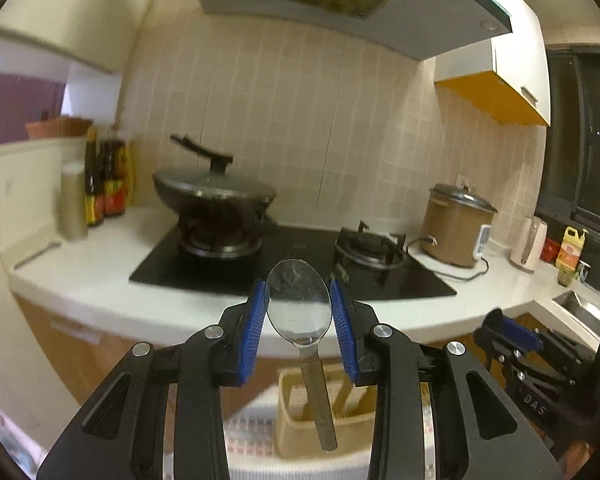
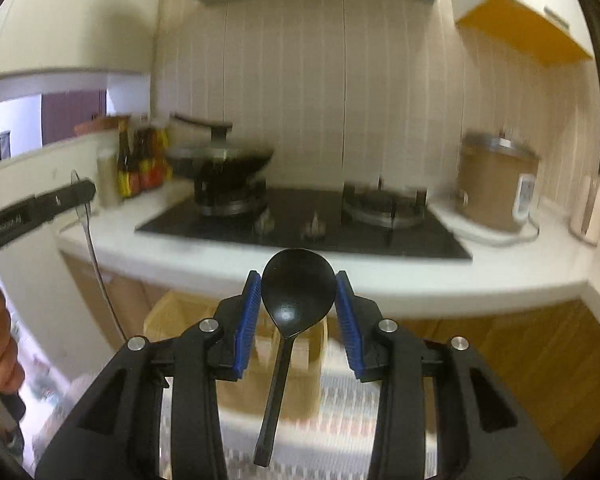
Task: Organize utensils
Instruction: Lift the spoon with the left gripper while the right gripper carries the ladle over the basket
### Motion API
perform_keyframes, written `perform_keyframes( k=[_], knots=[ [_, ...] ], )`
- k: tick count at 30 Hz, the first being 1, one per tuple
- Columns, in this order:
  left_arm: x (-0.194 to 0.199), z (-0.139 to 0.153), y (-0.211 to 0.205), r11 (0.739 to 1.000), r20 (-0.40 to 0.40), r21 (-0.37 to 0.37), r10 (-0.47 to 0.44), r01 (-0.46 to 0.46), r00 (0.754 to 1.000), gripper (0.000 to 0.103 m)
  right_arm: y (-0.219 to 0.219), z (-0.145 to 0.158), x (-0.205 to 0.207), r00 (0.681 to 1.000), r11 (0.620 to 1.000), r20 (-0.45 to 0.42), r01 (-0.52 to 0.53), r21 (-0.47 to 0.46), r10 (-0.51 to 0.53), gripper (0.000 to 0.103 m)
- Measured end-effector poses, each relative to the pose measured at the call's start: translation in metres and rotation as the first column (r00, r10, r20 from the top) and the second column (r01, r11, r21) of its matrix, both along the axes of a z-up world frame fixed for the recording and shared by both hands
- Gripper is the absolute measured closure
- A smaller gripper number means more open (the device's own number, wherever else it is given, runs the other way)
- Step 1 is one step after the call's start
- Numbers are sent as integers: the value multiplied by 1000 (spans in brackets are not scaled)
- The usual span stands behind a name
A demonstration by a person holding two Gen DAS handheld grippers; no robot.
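In the left wrist view, at nine o'clock a cluster of sauce bottles stands on the white countertop – about four dark ones can be counted, blur hiding any more – with one pale cylindrical container beside them. Next comes the black two-burner stove: one lidded wok sits on the left burner, the right burner is bare. At centre, toward six o'clock, the left gripper has its two blue pads clamped on the bowl of one metal spoon, bowl up, handle hanging down over a tan utensil holder on a patterned cloth. At three o'clock stands one brown rice cooker, and at four o'clock the right gripper shows only from the side.

In the right wrist view, at nine o'clock the left gripper reaches in with the metal spoon dangling from it, a hand below. The wok and rice cooker appear once each. At centre the right gripper – two blue pads – is closed on the bowl of one black spoon, its handle hanging toward six o'clock, above the utensil holder.
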State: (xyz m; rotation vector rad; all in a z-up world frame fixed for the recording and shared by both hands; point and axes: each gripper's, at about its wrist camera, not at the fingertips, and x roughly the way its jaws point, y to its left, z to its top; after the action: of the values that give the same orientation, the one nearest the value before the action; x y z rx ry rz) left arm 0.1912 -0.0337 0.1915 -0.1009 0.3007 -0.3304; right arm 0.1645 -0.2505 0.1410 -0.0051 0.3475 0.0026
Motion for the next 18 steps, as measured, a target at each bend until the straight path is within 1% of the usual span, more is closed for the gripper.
perform_keyframes(
  k=[2,4,8,9,11,12,14,18],
  knots=[
    [5,4,-3,1000,36,-5,14,-13,999,72,0,5,13,998,1000,63,24,3,-24,69],
    [12,5,-5,999,61,4,34,-34,998,72,-3,6,23,994,999,104,43,-1,-43,69],
    [27,-14,-12,998,81,13,58,-59,995,72,-9,-9,45,985,999,165,51,7,-51,69],
    [30,-20,-13,999,81,11,51,-52,995,72,-8,-13,47,985,999,164,52,3,-51,69],
    [37,-33,-16,998,77,19,56,-57,995,72,-11,-24,58,989,999,146,30,22,-33,69],
    [39,-38,-17,998,76,22,58,-60,995,72,-11,-30,59,988,999,146,39,20,-41,69],
    [44,-51,-20,998,70,29,59,-61,996,72,-12,-42,63,986,998,157,64,10,-65,69],
    [49,-72,-22,996,64,26,78,-80,995,72,-12,-63,70,988,997,140,71,-19,-67,69]
  ],
)
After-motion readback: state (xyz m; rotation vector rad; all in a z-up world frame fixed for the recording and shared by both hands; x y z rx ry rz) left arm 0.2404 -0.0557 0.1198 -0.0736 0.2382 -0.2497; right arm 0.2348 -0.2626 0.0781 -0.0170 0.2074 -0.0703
